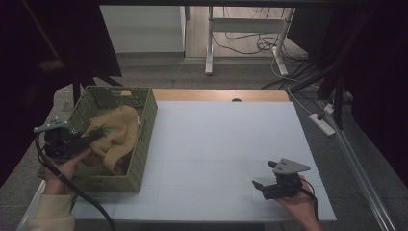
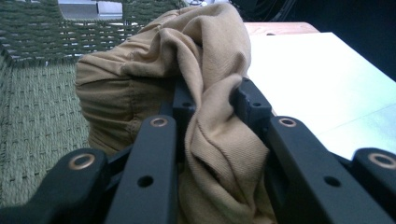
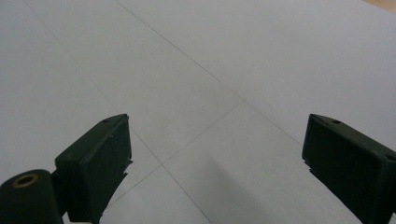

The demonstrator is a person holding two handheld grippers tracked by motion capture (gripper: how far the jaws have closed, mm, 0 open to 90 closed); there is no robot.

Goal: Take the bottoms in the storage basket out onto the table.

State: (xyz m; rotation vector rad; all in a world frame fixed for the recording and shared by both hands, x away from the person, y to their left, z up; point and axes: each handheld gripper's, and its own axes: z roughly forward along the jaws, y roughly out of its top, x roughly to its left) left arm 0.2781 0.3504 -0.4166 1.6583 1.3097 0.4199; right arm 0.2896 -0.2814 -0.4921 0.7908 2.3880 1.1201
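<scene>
One mustard-yellow cloth [image 1: 117,137], crumpled and ribbed with deep folds, lay heaped in the green woven basket [image 1: 144,139] at the table's [image 1: 221,144] left edge, spilling toward its right wall. The left gripper [image 2: 210,100] reached level into the basket from the left, jaws clenched on a bunched fold of the cloth. The right gripper [image 1: 262,185] rested low at the table's near right, tilted down, jaws wide apart over bare surface.
</scene>
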